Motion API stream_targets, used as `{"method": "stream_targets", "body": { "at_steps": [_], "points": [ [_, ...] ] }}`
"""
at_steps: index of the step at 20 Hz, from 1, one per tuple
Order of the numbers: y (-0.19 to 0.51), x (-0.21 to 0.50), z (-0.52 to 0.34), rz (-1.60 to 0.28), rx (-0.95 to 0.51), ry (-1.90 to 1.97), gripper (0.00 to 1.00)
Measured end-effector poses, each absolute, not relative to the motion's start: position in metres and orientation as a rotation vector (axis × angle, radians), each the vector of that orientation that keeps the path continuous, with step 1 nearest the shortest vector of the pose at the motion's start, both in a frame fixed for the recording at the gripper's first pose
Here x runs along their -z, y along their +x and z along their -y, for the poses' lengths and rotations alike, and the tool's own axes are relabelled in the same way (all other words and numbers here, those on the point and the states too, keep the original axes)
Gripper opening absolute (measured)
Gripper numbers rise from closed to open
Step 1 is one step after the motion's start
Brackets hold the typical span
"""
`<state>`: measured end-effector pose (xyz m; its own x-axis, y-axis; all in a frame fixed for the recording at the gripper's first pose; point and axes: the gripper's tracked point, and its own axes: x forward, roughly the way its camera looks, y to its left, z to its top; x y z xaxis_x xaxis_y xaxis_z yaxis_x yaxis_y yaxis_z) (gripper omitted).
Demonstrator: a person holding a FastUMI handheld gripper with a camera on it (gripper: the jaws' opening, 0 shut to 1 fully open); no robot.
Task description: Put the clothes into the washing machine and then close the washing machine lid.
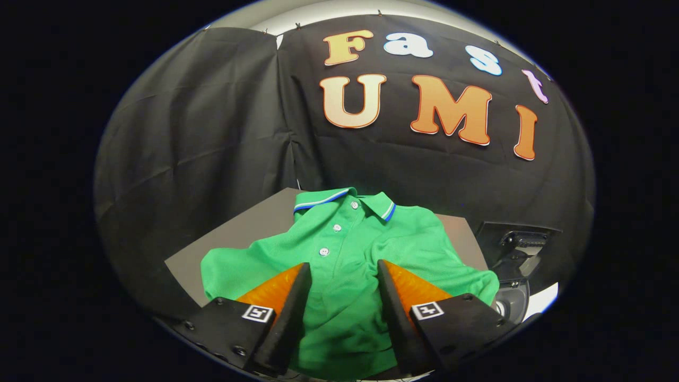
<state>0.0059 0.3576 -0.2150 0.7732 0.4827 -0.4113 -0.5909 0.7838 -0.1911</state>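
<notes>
Your tool [344,266] is spread wide, its two fingers [289,307] apart with nothing pinched between them. The green polo shirt [345,249] lies flat on the grey table [249,228], directly under and between the fingers, its striped collar [345,200] beyond the fingertips and its buttons running toward you. The washing machine [517,265] sits off to your tool's right, past the shirt's sleeve, with its dark lid raised.
</notes>
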Motion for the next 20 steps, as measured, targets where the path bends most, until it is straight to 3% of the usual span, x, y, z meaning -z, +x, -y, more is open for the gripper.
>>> {"method": "stream_targets", "body": {
  "at_steps": [1, 4, 5, 6, 13, 17, 18, 20],
  "points": [
    [0.006, 0.216, -0.359, -0.355, -0.593, -0.324, 0.78],
    [0.008, 0.215, -0.356, -0.330, -0.594, -0.314, 0.43],
    [0.009, 0.216, -0.354, -0.332, -0.593, -0.310, 0.43],
    [0.009, 0.216, -0.354, -0.335, -0.594, -0.313, 0.33],
    [0.006, 0.212, -0.351, -0.390, -0.604, -0.261, 0.17],
    [0.007, 0.213, -0.348, -0.412, -0.611, -0.257, 0.17],
    [0.009, 0.212, -0.349, -0.410, -0.609, -0.235, 0.10],
    [0.005, 0.209, -0.346, -0.420, -0.610, -0.228, 0.09]
  ]
}}
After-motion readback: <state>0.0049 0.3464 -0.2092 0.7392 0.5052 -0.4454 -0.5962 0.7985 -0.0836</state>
